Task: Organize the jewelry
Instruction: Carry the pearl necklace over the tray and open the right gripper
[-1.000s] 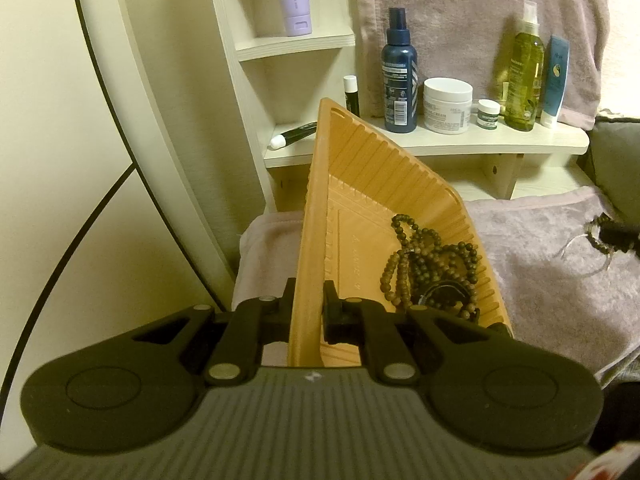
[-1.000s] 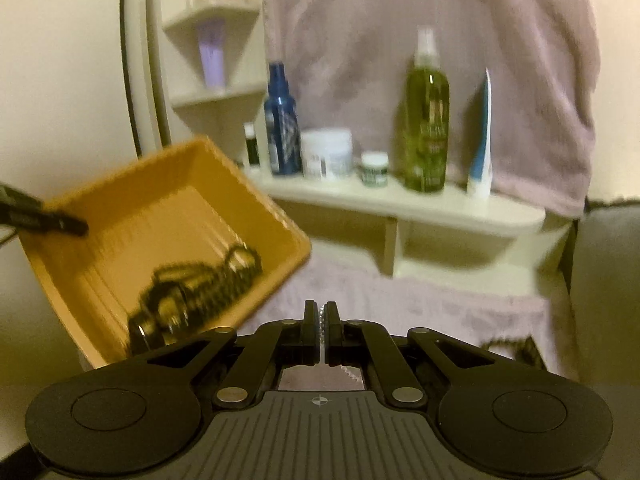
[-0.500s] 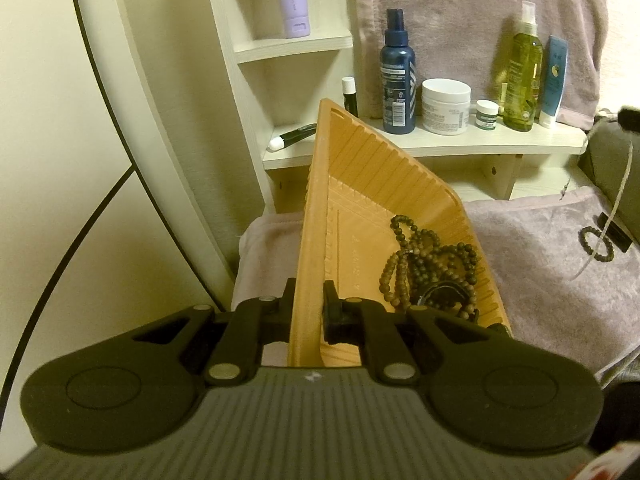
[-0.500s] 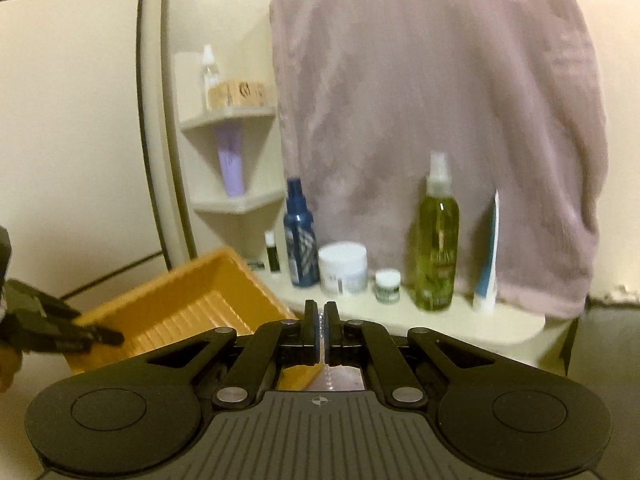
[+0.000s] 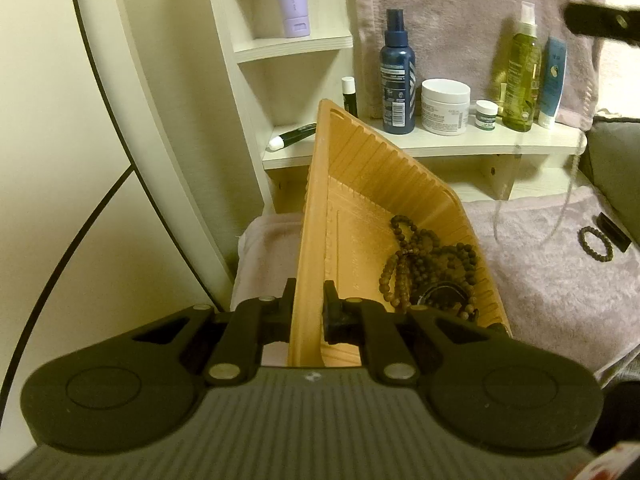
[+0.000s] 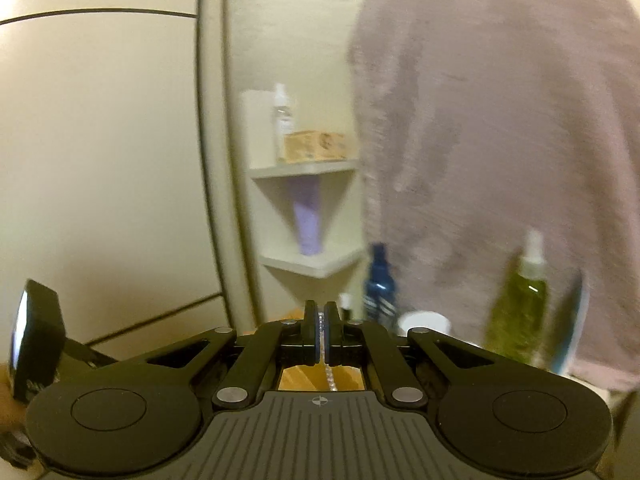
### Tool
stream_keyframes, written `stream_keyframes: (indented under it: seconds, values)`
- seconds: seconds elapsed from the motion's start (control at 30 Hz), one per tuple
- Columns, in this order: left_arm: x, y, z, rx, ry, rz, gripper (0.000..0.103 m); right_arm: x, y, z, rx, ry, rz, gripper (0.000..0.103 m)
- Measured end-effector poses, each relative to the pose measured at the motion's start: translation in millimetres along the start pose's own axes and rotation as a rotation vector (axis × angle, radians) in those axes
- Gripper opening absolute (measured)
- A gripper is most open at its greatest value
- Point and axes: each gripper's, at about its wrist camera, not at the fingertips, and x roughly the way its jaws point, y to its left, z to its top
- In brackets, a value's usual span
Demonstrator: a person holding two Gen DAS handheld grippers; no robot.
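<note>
Step now: A thin chain (image 5: 570, 192) is being carried up off the pink towel (image 5: 540, 280) toward the orange tray (image 5: 360, 184). This is my guess from how things sit.

Next move: The chain should go over the open tray and then be let go so it drops inside. The chain is long and swings, so it needs to hang over the tray first.

Left claw (image 5: 308, 308): Its two fingers are pinched tight on the side wall of the tray. It holds the tray tipped up, above the towel.

Right claw (image 6: 322, 320): Its fingers are pressed together with the thin sparkly chain caught between them. The chain hangs down under it. In the left view the claw shows high up by the bottles.

In the tray: A pile of brown beads (image 5: 424, 264) lies in the low corner.

Left to do: One small bead bracelet (image 5: 595, 243) lies on the towel, well apart from the tray.

Shelf: Bottles and a white jar (image 5: 445, 106) stand behind the tray.
</note>
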Motion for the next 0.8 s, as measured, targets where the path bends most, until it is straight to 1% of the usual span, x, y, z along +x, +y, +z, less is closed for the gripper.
stream_keyframes:
  seconds: [0.13, 0.3, 0.4, 0.6, 0.73, 0.8]
  values:
    - [0.2, 0.9, -0.7, -0.003, 0.0, -0.002, 0.01, 20.0, 9.7, 4.8, 0.023, -0.005, 0.051, 0.002]
    - [0.5, 2.0, -0.8, -0.008, 0.003, -0.005, 0.009, 45.6, 14.6, 3.3, 0.1, 0.012, 0.12, 0.002]
    - [0.3, 1.7, -0.5, -0.007, 0.001, -0.006, 0.009, 59.8, 16.8, -9.1, 0.145, 0.071, 0.155, 0.002]
    - [1.1, 3.2, -1.2, -0.01, 0.001, -0.008, 0.01, 80.0, 16.2, -60.3, 0.231, 0.249, 0.195, 0.002]
    - [1.0, 3.3, -1.4, -0.011, 0.002, -0.009, 0.009, 89.8, 17.2, -87.7, 0.246, 0.344, 0.213, 0.002]
    - [0.6, 3.7, -1.8, -0.011, 0.002, -0.01, 0.009, 93.0, 16.2, -96.7, 0.253, 0.373, 0.209, 0.002]
